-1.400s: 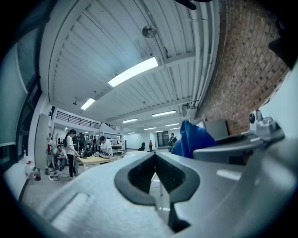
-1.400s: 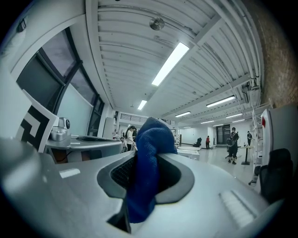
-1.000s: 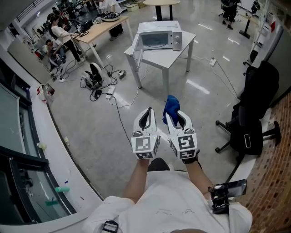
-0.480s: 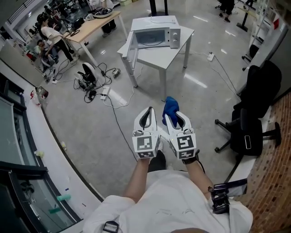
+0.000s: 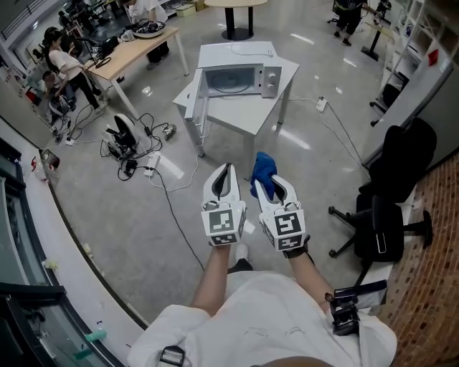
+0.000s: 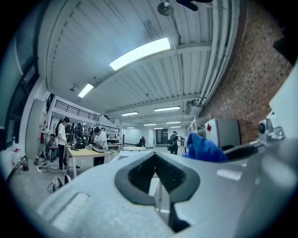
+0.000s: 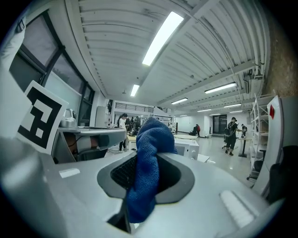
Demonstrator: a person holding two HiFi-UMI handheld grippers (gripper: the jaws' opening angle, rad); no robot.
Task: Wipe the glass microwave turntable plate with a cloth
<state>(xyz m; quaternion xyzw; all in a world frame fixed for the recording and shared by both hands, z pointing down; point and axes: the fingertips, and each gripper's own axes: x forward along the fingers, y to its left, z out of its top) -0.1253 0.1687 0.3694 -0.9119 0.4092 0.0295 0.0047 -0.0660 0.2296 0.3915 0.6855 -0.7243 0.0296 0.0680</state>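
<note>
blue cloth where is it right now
In the head view the blue cloth is clamped in the right gripper, sticking out ahead of it, just right of the shut left gripper.

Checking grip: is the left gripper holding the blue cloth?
No, the right gripper clamps the blue cloth; the left gripper is empty.

A large open workshop with a glossy grey floor [image 5: 143, 236] that mirrors the lights. A white table [image 5: 247, 118] stands mid-room. Beyond it is a round pedestal table [image 5: 237, 4], and to the upper left a long wooden table [image 5: 136, 50]. Loose cables [image 5: 154, 168] trail across the floor between the white table and the wooden one. Along the left edge runs a curved white ledge [image 5: 61, 244] beneath dark windows [image 5: 14, 229]. At the right, a black office chair [image 5: 380, 229] stands near a red brick wall [image 5: 437, 287]. Overhead is a ribbed white ceiling [image 7: 116, 46] — long strip lights [image 6: 139, 53] glow along it.
</note>
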